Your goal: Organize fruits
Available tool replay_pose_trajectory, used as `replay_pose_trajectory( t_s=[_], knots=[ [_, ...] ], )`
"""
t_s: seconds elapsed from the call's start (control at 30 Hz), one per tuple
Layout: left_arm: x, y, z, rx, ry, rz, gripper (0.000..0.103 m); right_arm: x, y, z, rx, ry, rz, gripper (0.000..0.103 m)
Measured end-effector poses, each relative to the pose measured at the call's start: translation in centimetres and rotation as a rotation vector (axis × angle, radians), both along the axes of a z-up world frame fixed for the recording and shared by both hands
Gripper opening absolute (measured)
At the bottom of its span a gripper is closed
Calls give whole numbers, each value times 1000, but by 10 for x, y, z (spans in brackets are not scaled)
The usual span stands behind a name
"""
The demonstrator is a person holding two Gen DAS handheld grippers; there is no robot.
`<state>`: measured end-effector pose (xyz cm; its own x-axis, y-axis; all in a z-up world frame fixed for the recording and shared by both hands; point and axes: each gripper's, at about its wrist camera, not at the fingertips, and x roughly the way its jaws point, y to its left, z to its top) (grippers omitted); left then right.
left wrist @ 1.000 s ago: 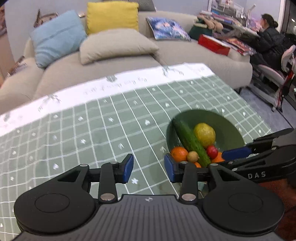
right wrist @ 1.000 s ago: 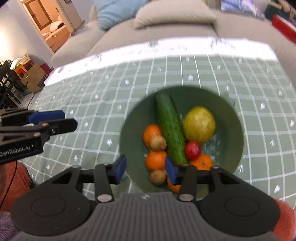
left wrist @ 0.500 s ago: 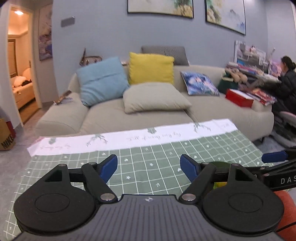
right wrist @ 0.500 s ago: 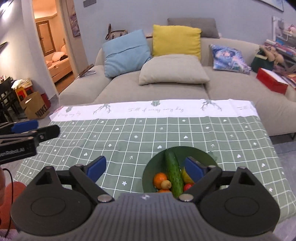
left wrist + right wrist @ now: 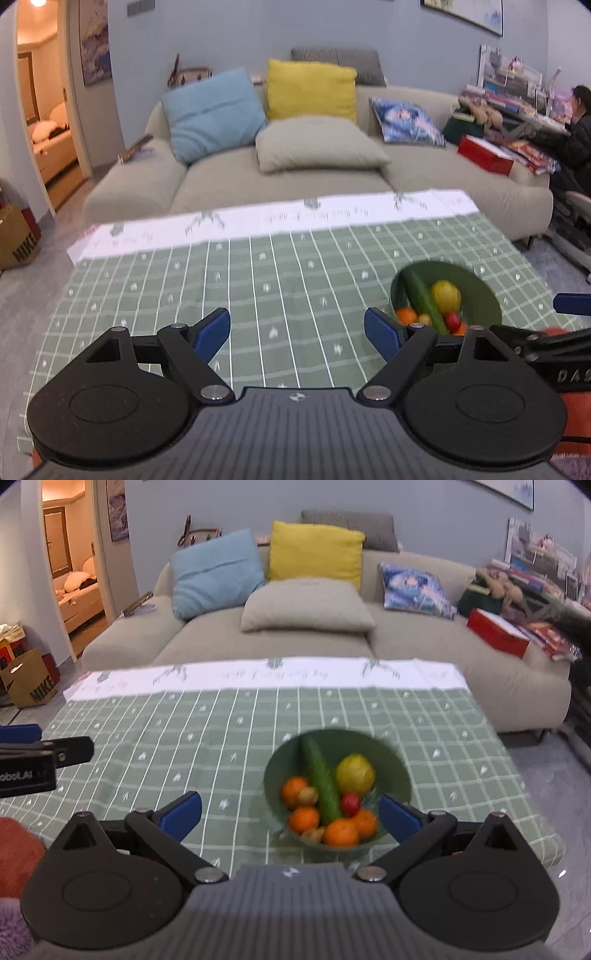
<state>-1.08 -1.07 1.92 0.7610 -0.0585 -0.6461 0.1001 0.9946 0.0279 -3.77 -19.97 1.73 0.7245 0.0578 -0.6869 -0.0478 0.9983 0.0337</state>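
Note:
A dark green bowl [image 5: 395, 775] stands on the green checked tablecloth [image 5: 221, 746], right of centre. It holds a cucumber [image 5: 321, 779], a yellow fruit [image 5: 355, 774], several oranges [image 5: 341, 832], a small red fruit [image 5: 350, 804] and small brown fruits [image 5: 308, 795]. My right gripper [image 5: 290, 814] is open and empty, just in front of the bowl. My left gripper [image 5: 297, 334] is open and empty over bare cloth, left of the bowl [image 5: 480, 295]. The left gripper shows at the left edge of the right wrist view [image 5: 44, 753].
A beige sofa [image 5: 295, 177] with blue, yellow and beige cushions runs behind the table. A person [image 5: 576, 125] sits at a cluttered desk at the far right. A red box [image 5: 484, 155] lies on the sofa's right end. A doorway [image 5: 40, 122] opens at the left.
Both grippers have opened wide and pulled back and up from the bowl. The views went from looking down into the bowl to looking across the table at the sofa.

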Motion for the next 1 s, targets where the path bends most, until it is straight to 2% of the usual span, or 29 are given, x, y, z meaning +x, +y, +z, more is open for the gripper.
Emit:
replay_pose_trajectory(
  t_s=[0.2,0.33,1.0],
  knots=[
    [-2,-4,-21,47,87,-9,96,2,7,-12,-22,17,-17,98],
    [-4,2,-28,26,120,-4,96,2,6,-16,-22,31,-17,98],
    [-2,6,-28,34,132,4,96,5,12,-14,-35,34,2,98]
  ],
)
